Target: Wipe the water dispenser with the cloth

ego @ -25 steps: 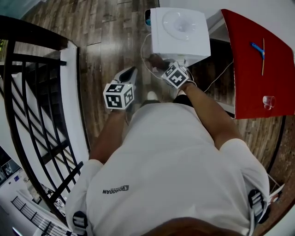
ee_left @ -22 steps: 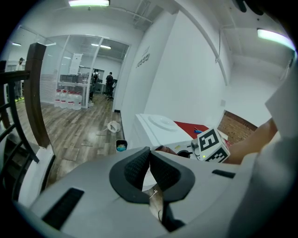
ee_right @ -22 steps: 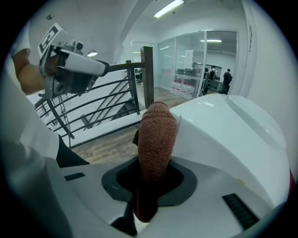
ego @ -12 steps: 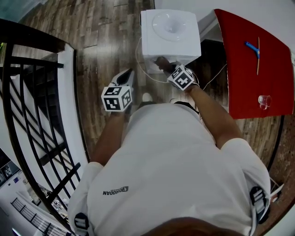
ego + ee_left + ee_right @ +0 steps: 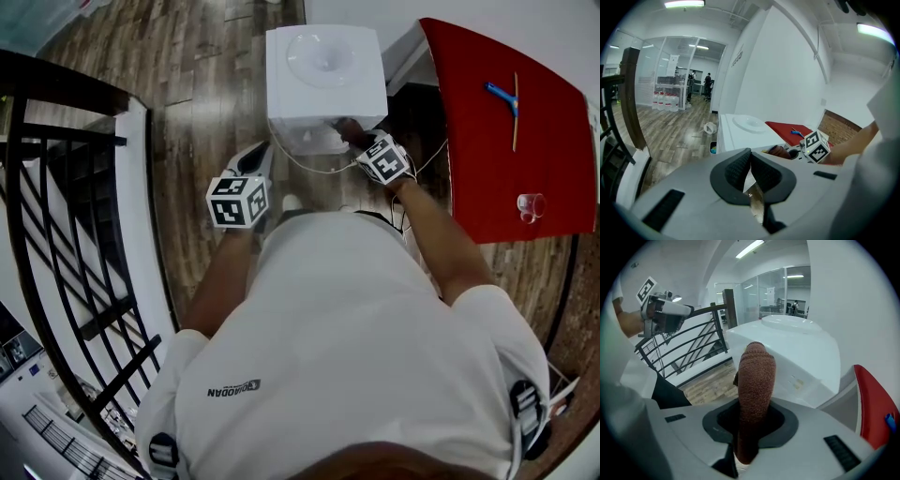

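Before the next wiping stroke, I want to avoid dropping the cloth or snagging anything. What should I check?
1. Cloth clamped firmly in the right gripper: ok.
2. Cloth pressed against the water dispenser: cannot tell.
3. Left gripper shut, empty and apart from the dispenser: ok.
4. Stroke path free of the white cable: not ok, it hangs across the dispenser's front close to the right gripper.

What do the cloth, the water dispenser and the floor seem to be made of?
Cloth: brown knitted or terry fabric, matte, ribbed loops show. Water dispenser: probably white plastic, smooth with soft sheen. Floor: wood-look planks, grain and seams visible; real wood or laminate unclear.
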Demonstrator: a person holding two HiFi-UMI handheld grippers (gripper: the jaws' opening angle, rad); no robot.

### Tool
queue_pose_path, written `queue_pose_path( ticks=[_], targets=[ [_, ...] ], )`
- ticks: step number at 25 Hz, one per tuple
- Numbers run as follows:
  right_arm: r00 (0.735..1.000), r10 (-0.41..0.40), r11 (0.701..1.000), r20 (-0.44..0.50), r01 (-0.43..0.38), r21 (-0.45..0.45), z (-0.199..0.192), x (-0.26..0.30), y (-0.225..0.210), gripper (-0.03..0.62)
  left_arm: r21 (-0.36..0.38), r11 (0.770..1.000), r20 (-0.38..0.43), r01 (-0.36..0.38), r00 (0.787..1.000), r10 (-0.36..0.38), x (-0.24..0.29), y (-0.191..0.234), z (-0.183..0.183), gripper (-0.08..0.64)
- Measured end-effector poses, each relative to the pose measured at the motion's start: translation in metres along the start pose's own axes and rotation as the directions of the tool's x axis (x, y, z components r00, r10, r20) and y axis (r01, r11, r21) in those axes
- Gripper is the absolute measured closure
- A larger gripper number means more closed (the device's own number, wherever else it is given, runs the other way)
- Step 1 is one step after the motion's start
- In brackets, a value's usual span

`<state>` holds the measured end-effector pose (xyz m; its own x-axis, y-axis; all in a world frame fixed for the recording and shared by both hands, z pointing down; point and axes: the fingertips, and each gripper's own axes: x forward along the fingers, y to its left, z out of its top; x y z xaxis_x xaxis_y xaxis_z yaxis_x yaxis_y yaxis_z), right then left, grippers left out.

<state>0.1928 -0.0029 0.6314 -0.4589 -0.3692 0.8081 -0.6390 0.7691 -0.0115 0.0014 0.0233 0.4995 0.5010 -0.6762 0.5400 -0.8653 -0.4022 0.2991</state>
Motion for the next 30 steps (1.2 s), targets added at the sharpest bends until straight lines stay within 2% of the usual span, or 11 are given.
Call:
queue_pose_path(
  ticks=[9,19,25,30],
  targets=[
    [0.998,-0.055,0.996,0.000,0.055,0.077,-0.036,-0.026,-0.044,0.522,0.024,1.000,0.001,-0.013,1.000,0.013,0.008,-0.028,0.006,0.558],
    [0.996,-0.083,0.983,0.017,0.079,0.168,-0.066,-0.049,-0.069,0.522,-0.013,0.997,0.023,-0.080,0.997,0.080,-0.011,-0.046,-0.002,0.558],
    [0.996,-0.048,0.966,0.069,0.029,0.256,-0.087,-0.058,-0.057,0.522,-0.076,0.991,0.028,-0.113,0.993,0.115,-0.028,-0.066,-0.019,0.559],
    [0.980,0.011,0.928,0.200,-0.084,0.363,-0.077,-0.065,-0.021,0.522,-0.076,0.989,0.016,-0.128,0.991,0.130,-0.046,-0.071,-0.031,0.558]
  ],
)
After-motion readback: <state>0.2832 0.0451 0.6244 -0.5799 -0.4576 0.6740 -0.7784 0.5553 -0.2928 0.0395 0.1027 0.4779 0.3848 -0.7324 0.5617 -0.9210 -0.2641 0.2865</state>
